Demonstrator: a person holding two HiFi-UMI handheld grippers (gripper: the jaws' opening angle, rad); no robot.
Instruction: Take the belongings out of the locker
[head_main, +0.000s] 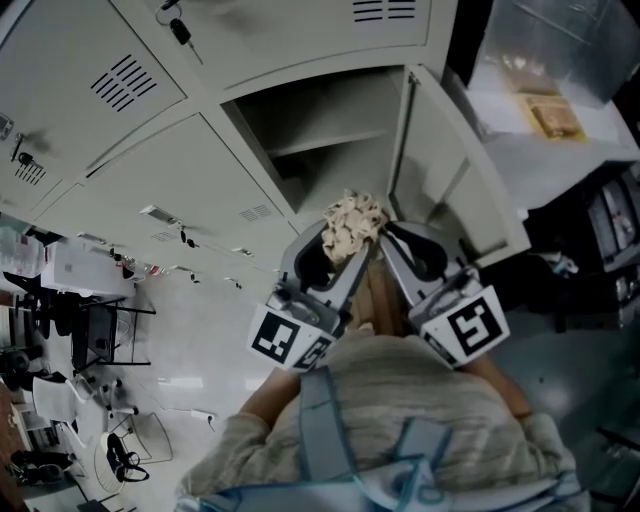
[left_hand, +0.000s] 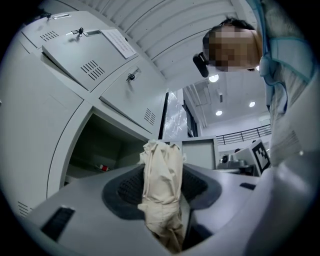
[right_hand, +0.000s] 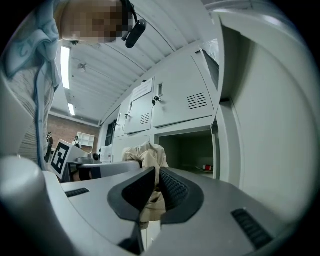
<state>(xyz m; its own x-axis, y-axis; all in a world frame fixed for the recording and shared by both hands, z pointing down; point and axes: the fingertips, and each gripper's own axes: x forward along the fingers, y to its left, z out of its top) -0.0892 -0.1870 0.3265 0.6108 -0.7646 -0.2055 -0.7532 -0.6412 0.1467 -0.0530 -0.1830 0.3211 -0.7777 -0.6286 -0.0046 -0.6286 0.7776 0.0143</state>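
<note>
Head view, cloth (head_main: 354, 220) in left gripper (head_main: 340, 243), right gripper (head_main: 388, 234), outside locker (head_main: 300, 118)

Closed grey locker doors (head_main: 130, 85) with vent slits fill the upper left of the head view, and one has a key (head_main: 180, 30) hanging in its lock. At the upper right a white tabletop (head_main: 560, 165) carries a flat yellow-brown packet (head_main: 553, 115), and black chairs (head_main: 95, 325) stand at the far left. The gripper views show round ceiling lights (left_hand: 218, 113), a dark railing (left_hand: 245, 135) and a brick wall (right_hand: 62, 131).
</note>
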